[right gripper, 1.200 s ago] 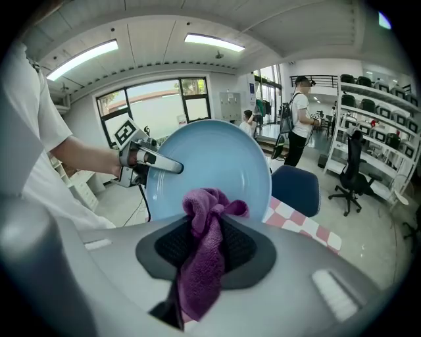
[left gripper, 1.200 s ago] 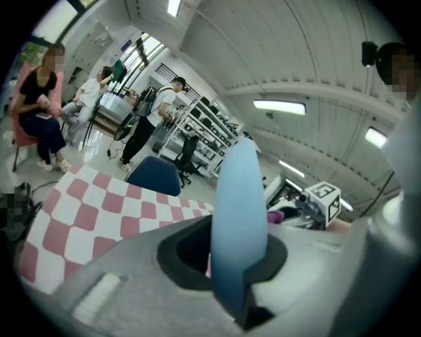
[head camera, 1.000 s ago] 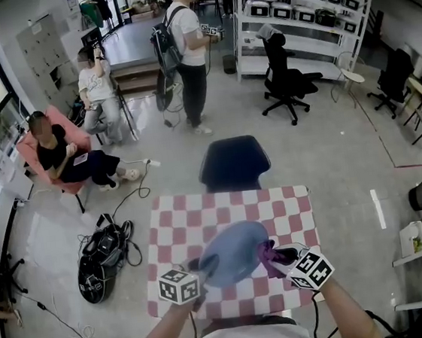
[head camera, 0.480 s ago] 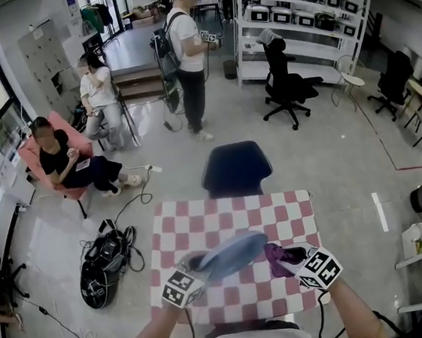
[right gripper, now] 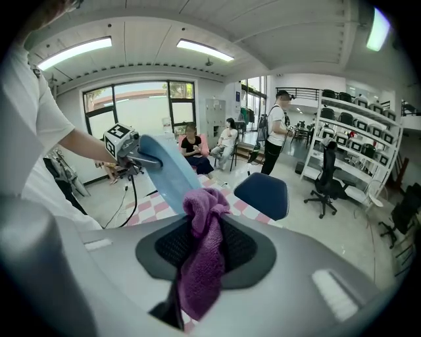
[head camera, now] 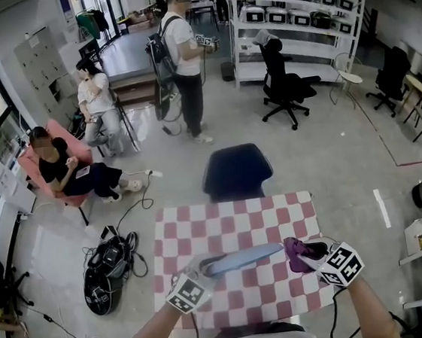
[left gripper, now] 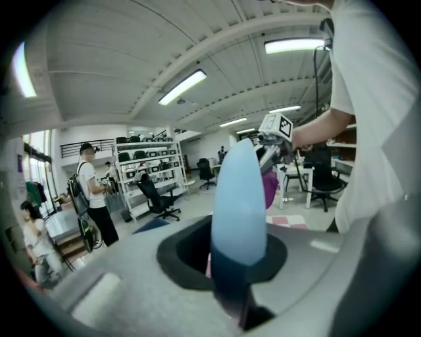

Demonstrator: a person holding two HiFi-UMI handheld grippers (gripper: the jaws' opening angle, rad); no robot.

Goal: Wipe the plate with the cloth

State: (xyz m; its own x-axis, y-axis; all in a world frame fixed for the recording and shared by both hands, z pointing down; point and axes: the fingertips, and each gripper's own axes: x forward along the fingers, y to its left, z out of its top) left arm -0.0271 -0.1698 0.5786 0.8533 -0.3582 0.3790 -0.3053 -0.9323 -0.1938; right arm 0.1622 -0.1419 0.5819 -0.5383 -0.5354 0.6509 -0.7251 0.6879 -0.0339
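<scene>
My left gripper (head camera: 200,272) is shut on the rim of a light blue plate (head camera: 244,258), holding it up over the checked table so it shows nearly edge-on in the head view. In the left gripper view the plate (left gripper: 239,197) rises straight out of the jaws. My right gripper (head camera: 309,255) is shut on a purple cloth (head camera: 296,248), just right of the plate's far edge. In the right gripper view the cloth (right gripper: 202,253) hangs between the jaws, its top next to the plate (right gripper: 168,172); contact cannot be told.
The red-and-white checked table (head camera: 240,294) lies below both grippers. A dark blue chair (head camera: 235,171) stands at its far side. Beyond are seated people at the left, a standing person (head camera: 183,61), an office chair (head camera: 285,85) and white shelving (head camera: 300,18).
The plate has tilted from face-up to nearly edge-on. My right gripper with the cloth has shifted to the right, now beside the plate's right end instead of over it.
</scene>
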